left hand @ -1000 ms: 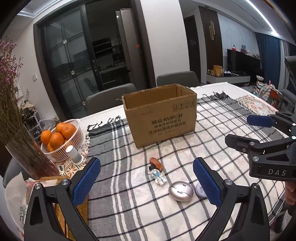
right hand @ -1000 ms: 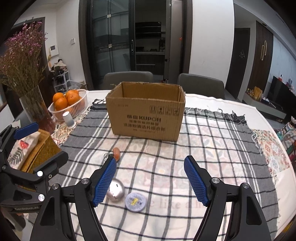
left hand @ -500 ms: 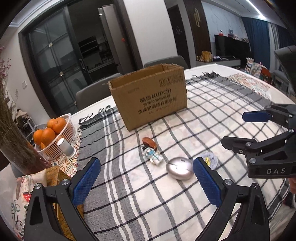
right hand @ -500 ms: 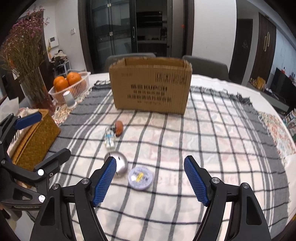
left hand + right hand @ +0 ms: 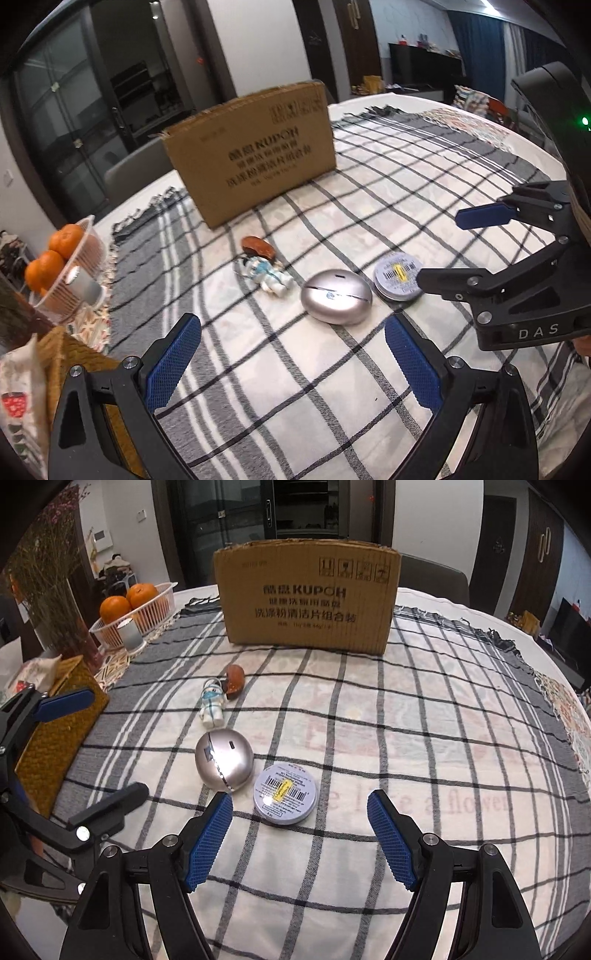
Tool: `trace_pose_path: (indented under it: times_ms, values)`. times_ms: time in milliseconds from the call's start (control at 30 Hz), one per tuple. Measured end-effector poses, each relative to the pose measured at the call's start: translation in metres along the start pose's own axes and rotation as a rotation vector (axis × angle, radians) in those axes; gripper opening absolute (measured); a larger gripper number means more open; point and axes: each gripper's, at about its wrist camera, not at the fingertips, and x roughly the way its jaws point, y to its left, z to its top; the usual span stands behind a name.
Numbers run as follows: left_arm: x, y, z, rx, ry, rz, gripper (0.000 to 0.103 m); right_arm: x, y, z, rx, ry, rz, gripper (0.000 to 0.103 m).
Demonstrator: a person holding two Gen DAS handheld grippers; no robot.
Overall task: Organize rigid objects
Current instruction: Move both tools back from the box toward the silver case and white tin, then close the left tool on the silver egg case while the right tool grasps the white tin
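I held my left gripper (image 5: 291,363) and right gripper (image 5: 299,834) spread and empty above the checked tablecloth (image 5: 406,738), the round labelled tin (image 5: 285,798) just beyond the right's fingertips.

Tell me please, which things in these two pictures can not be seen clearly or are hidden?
- Inside of the cardboard box: hidden in both wrist views by its own front wall.
- Small print on the round tin: too small to read in either view.
- Brown object behind the toy figure: partly covered by the figure in the right wrist view; what it is stays unclear.
- Tissue box: cut off by the left wrist view's edge.
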Motion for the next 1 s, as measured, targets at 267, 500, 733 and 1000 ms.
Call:
trace_pose_path:
  times_ms: [267, 500, 733, 1000]
  values:
    - [0.028, -0.001, -0.004, 0.033, 0.015, -0.081, 0.101, 0.025, 0.001, -0.003, 0.000, 0.047, -0.003, 0.076]
    - [0.051, 0.002, -0.002, 0.038, 0.039, -0.116, 0.100, 0.043, -0.002, -0.002, 0.010, 0.082, -0.001, 0.076]
    - [0.061, -0.002, -0.001, 0.066, 0.039, -0.147, 0.100, 0.050, -0.005, -0.001, 0.010, 0.088, 0.004, 0.076]
    - [0.075, -0.010, 0.004, 0.092, 0.047, -0.175, 0.099, 0.055, -0.008, 0.000, 0.014, 0.093, 0.040, 0.076]
